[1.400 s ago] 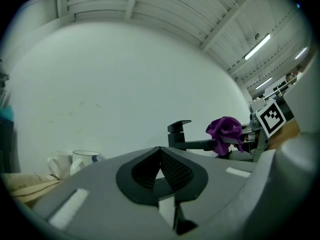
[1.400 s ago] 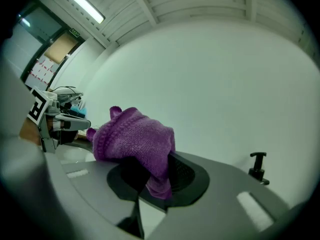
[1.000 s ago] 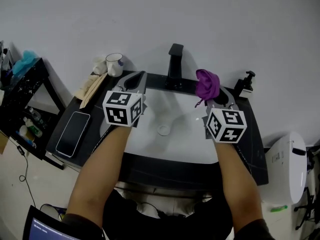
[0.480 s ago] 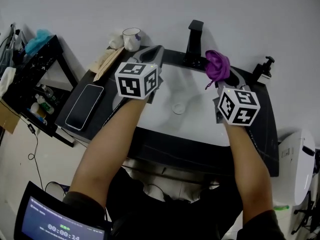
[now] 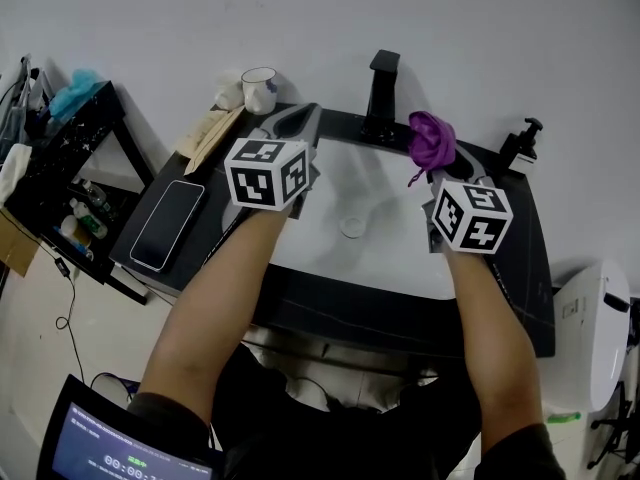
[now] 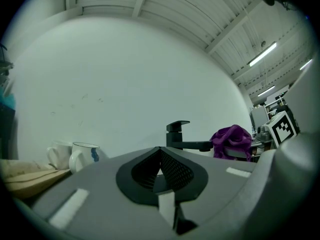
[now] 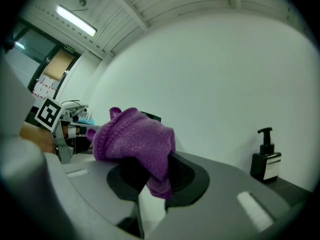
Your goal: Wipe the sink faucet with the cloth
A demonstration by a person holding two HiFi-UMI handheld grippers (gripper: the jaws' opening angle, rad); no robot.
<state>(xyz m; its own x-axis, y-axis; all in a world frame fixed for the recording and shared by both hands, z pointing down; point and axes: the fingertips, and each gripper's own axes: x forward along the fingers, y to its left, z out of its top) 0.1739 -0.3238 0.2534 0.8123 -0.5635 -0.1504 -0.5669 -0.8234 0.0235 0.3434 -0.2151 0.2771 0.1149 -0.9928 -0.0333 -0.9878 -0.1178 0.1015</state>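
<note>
A black faucet (image 5: 380, 93) stands at the back of the white sink (image 5: 380, 238), against the wall. My right gripper (image 5: 440, 163) is shut on a bunched purple cloth (image 5: 431, 140), held just right of the faucet and a little in front of it. In the right gripper view the cloth (image 7: 135, 139) fills the jaws and hides most of the faucet. My left gripper (image 5: 297, 120) hovers over the sink's back left corner, shut with nothing in it. In the left gripper view the faucet (image 6: 181, 136) and cloth (image 6: 231, 141) appear beyond the closed jaws.
A black soap dispenser (image 5: 520, 148) stands on the counter's back right. A white mug (image 5: 260, 88) and folded beige cloths (image 5: 210, 128) sit back left. A phone (image 5: 167, 225) lies on the dark counter's left side. A black shelf (image 5: 60, 168) stands further left.
Both grippers have stayed nearly in place near the faucet; the head camera shifted, raising then slightly lowering the scene. The cloth remains in the right jaws.
</note>
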